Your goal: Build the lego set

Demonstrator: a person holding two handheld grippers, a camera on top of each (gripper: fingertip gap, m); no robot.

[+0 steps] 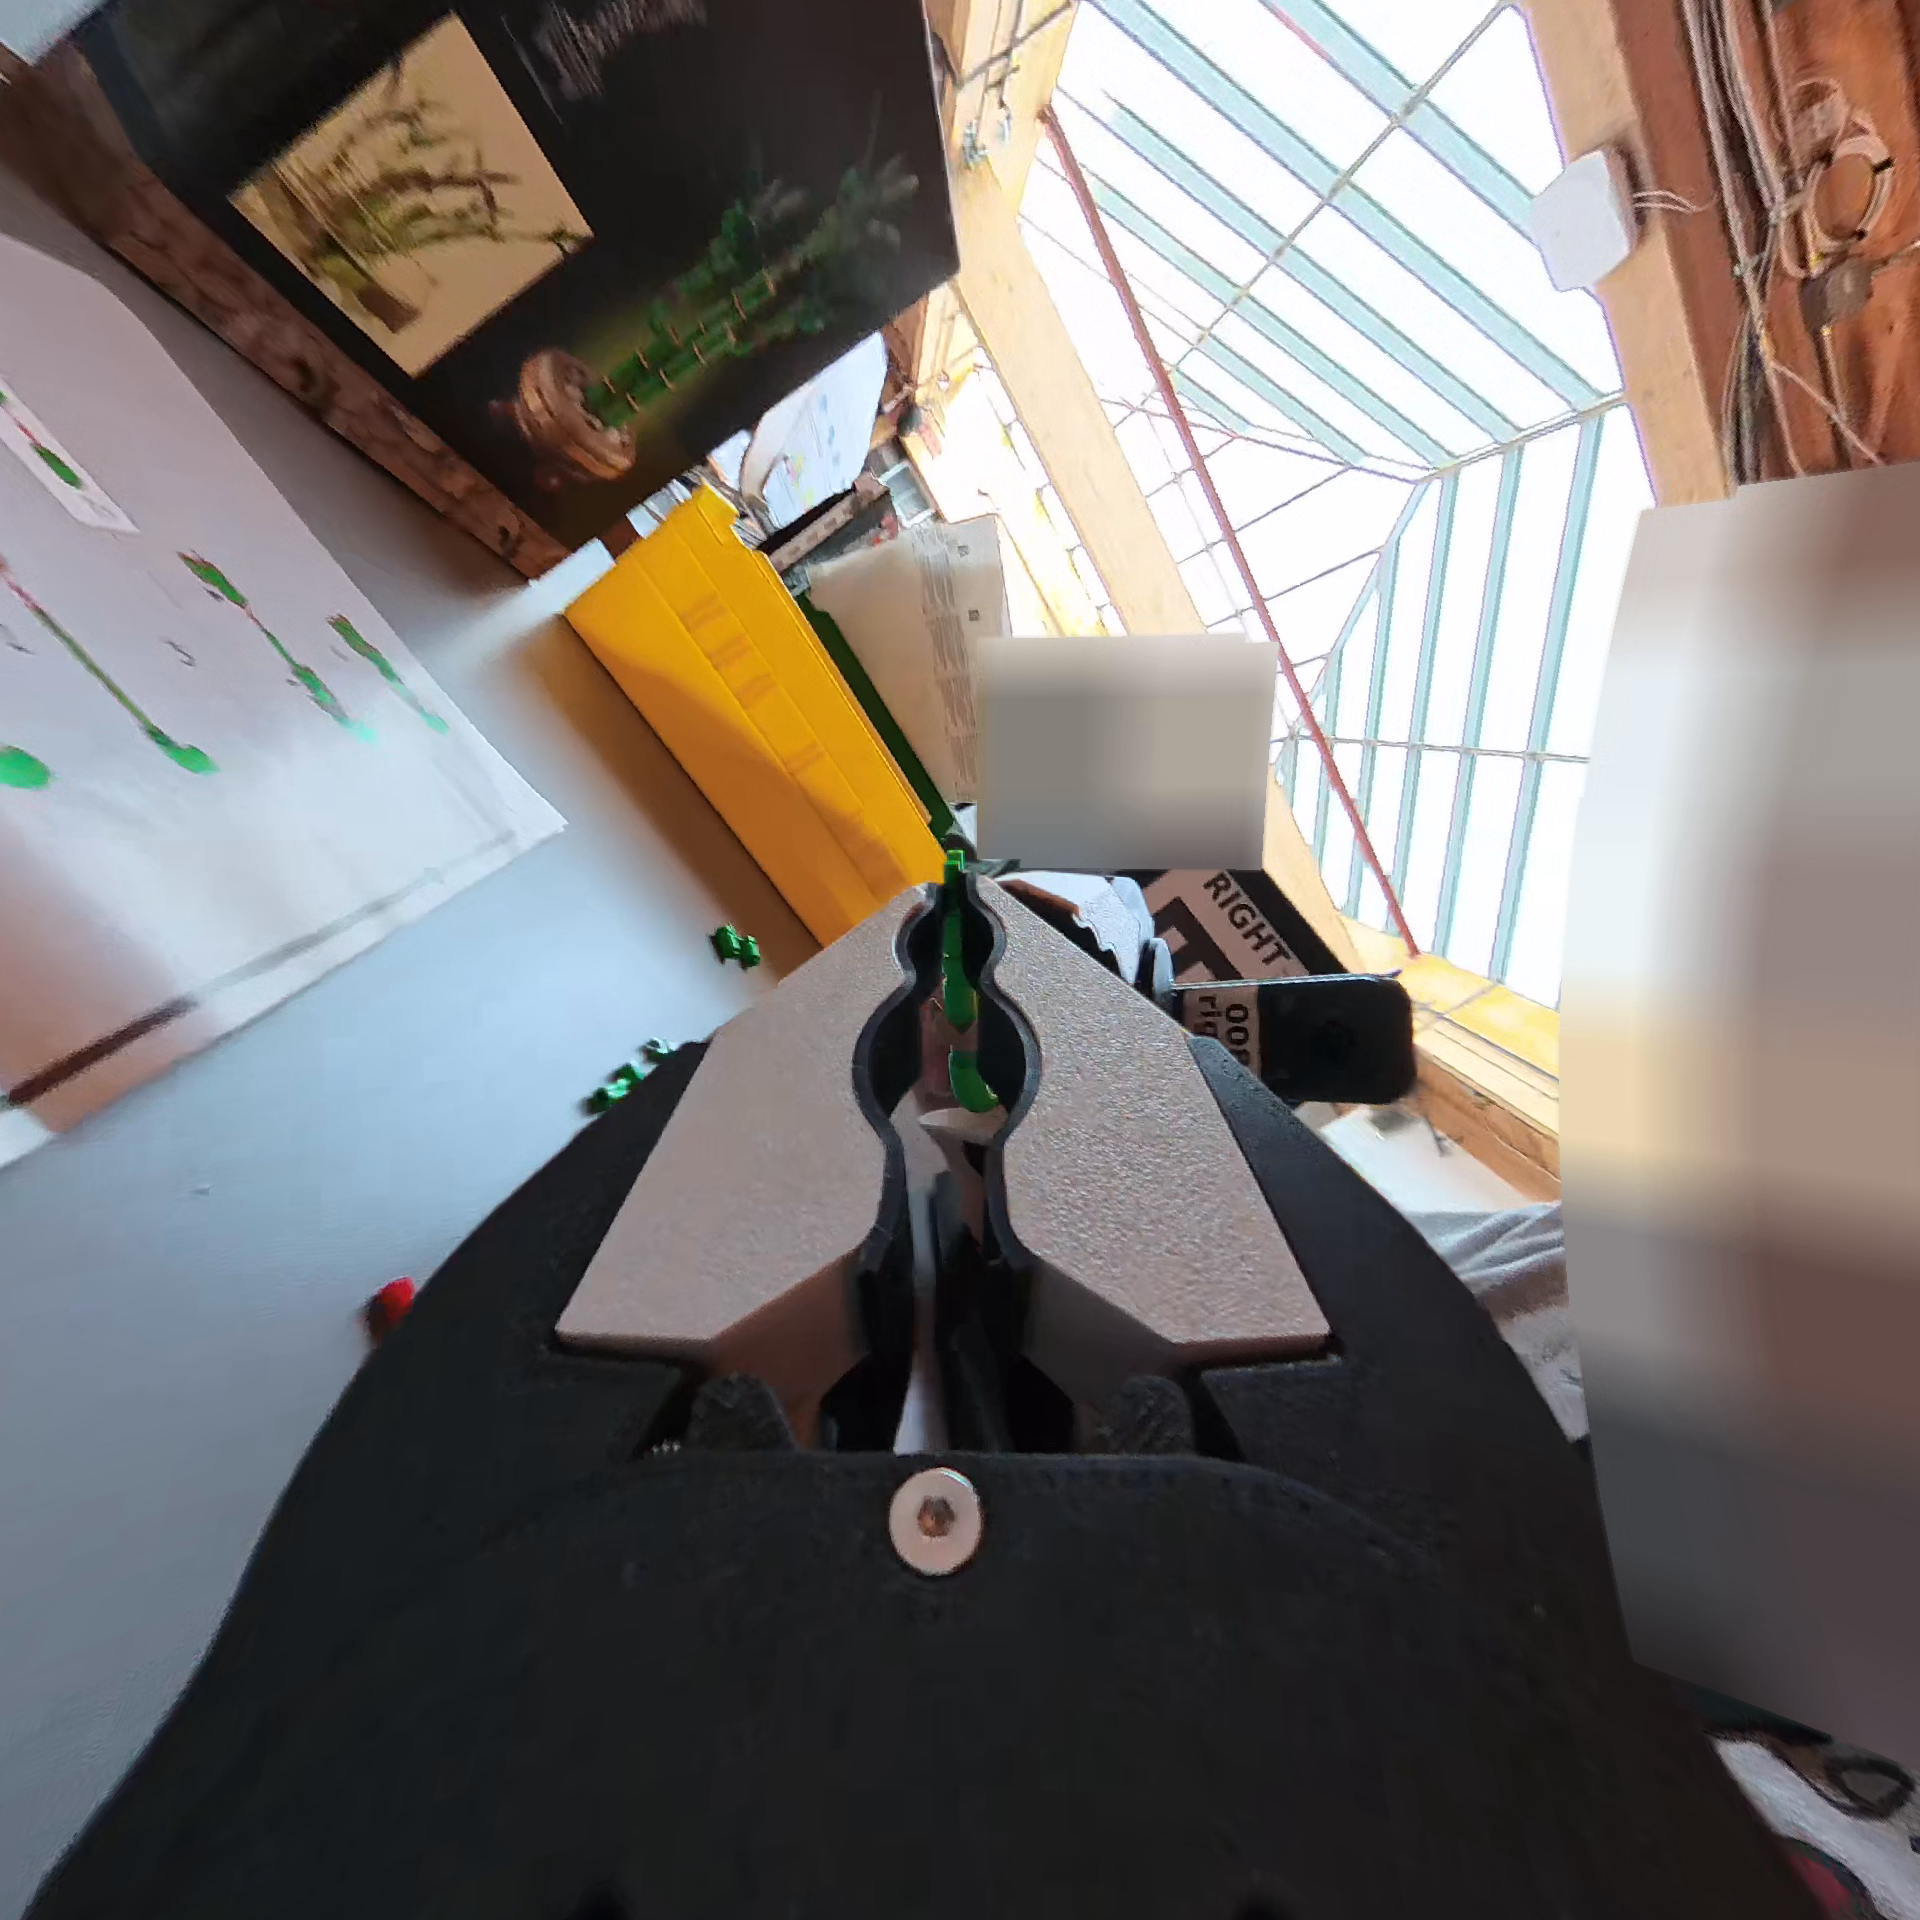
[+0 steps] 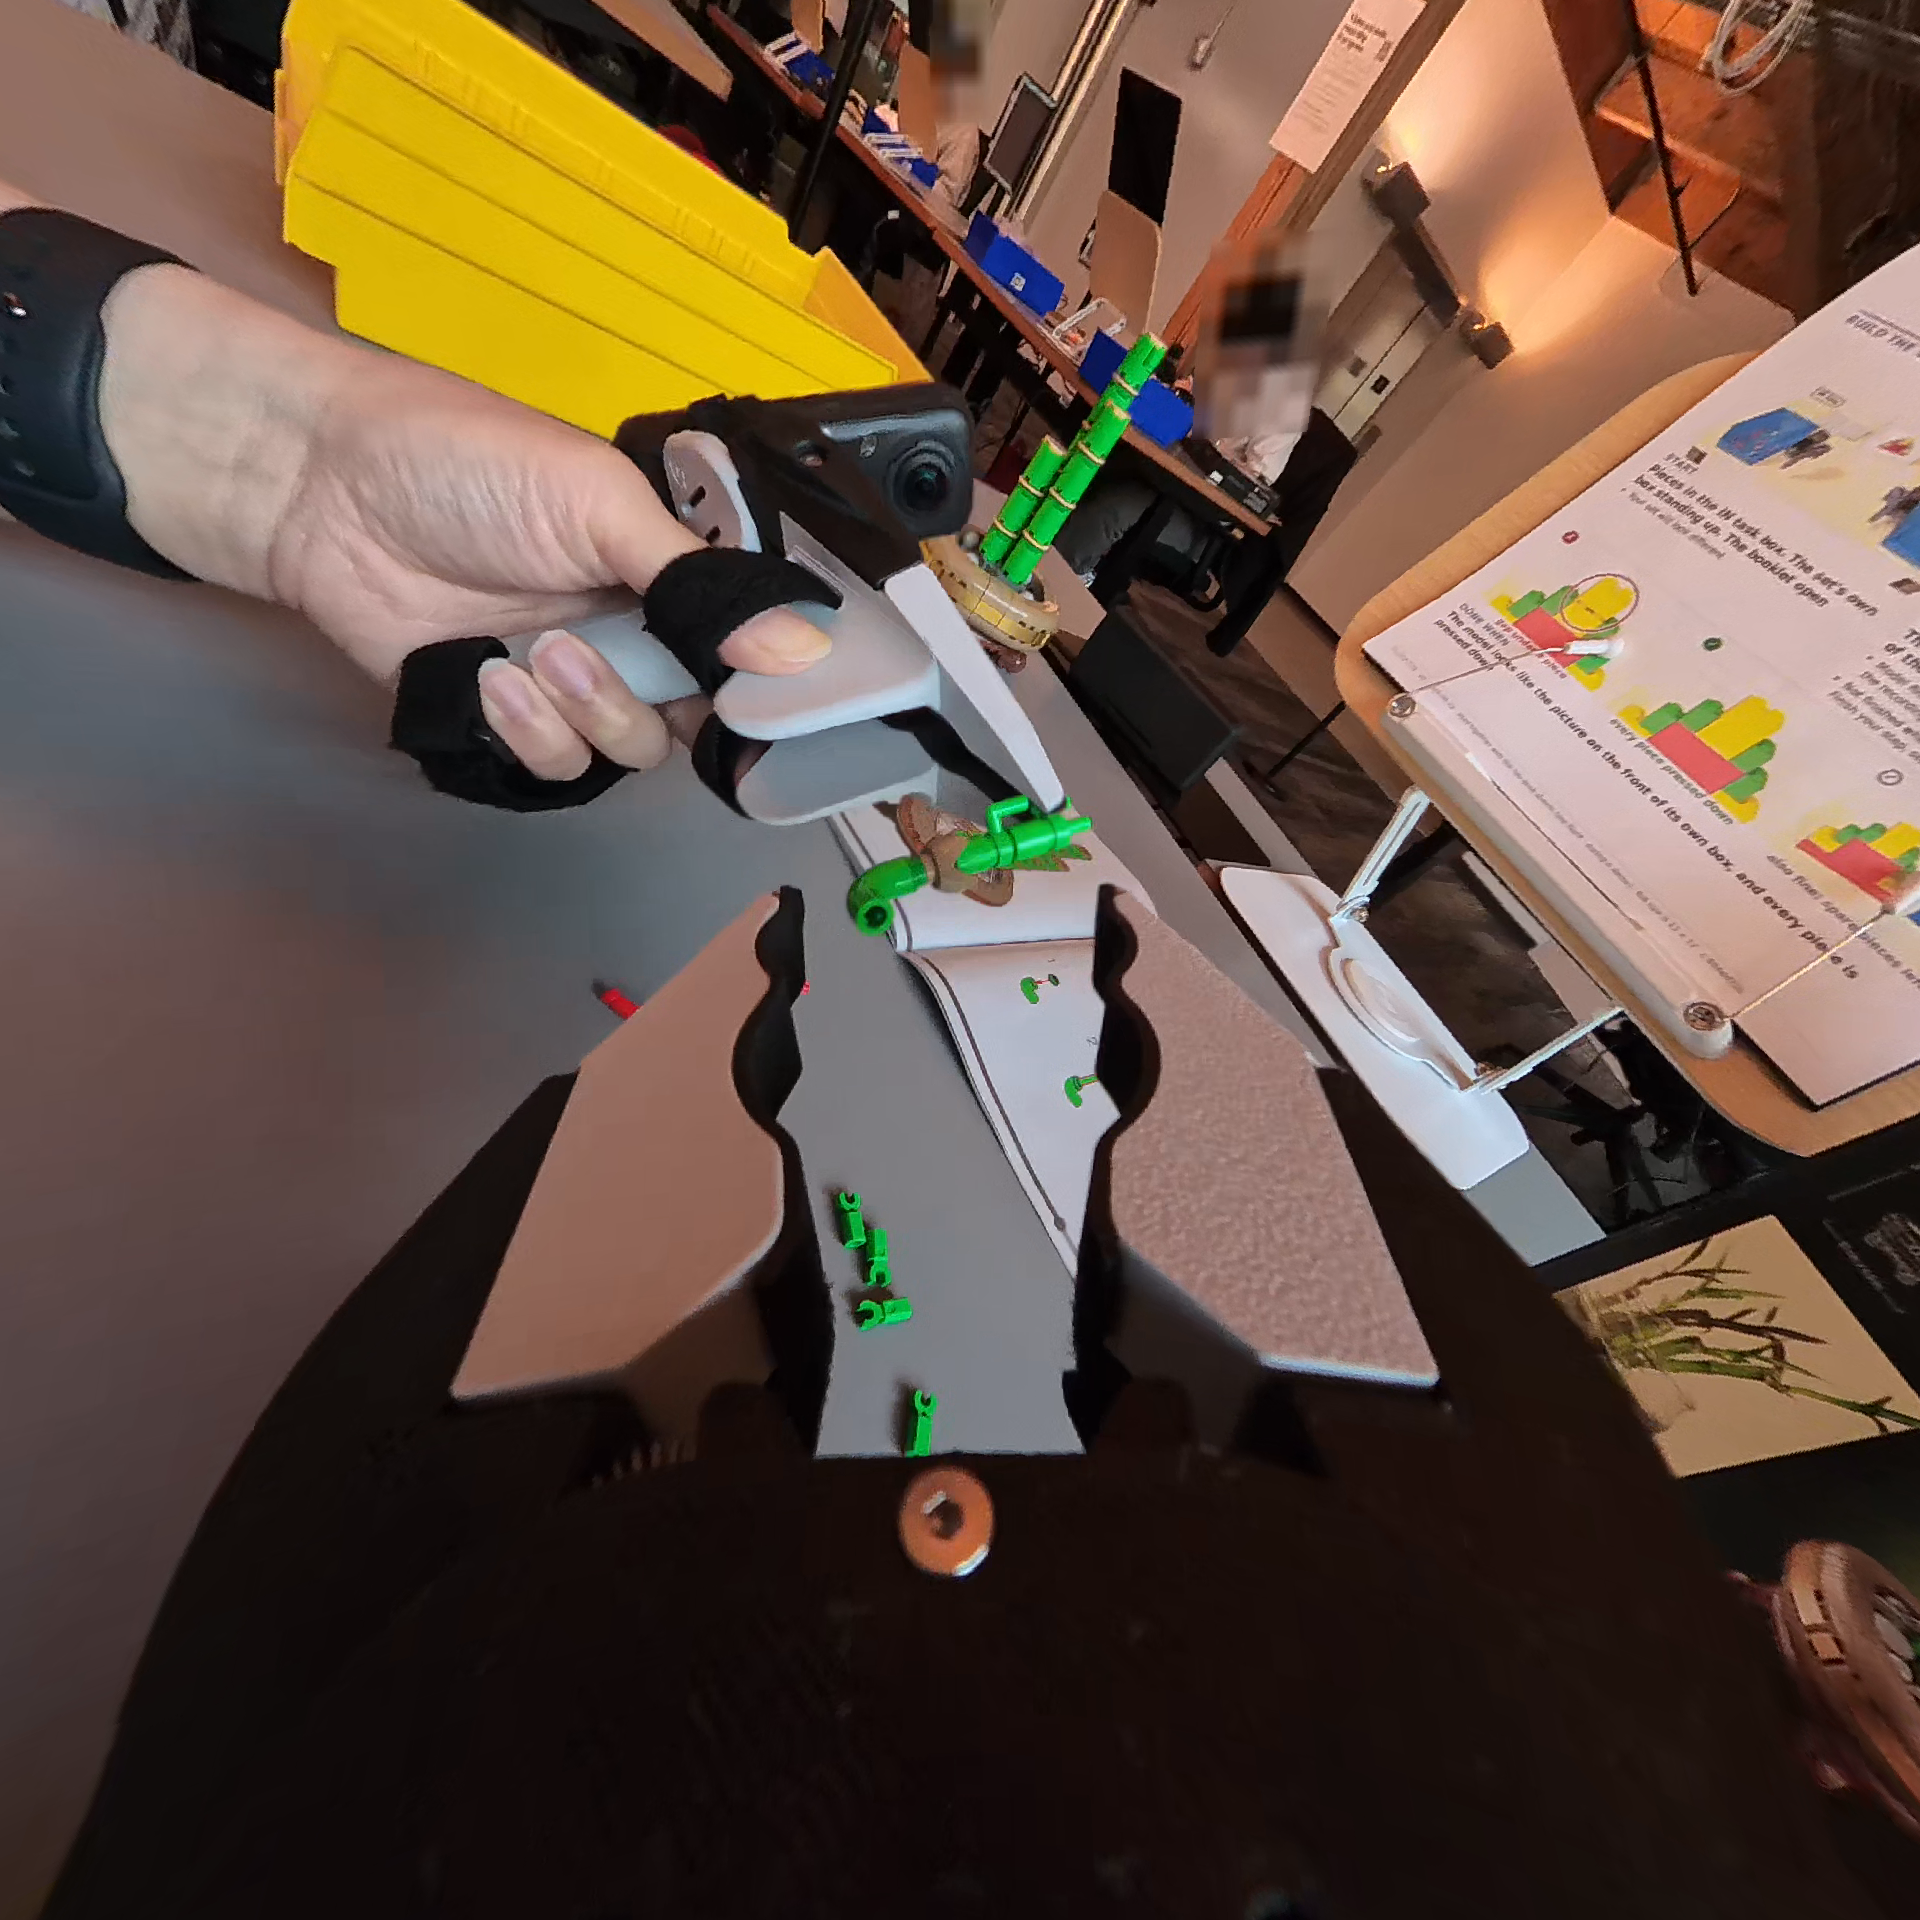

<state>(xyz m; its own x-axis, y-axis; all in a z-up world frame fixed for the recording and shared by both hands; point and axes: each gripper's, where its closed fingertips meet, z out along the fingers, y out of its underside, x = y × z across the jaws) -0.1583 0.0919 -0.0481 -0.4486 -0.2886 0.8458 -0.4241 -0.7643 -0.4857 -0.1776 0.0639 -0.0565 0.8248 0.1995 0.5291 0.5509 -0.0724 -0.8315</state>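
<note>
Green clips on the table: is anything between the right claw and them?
Nothing visible does. The right claw is open and the green clips lie uncovered on the grey table within its gap. The left claw, gripping a green stem, is farther off.

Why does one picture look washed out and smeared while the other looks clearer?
Left wrist view: bright skylight glares, and the booklet and dark box are motion-blurred. Right wrist view: evenly lit and sharper, with wide-angle bending at the edges and the yellow bins crisp.

My left gripper point(image 1: 951, 914), its jaws closed tight, is tilted sideways in my left hand point(image 2: 436, 530). My right gripper point(image 2: 945, 956) is level, jaws spread wide and empty.
</note>
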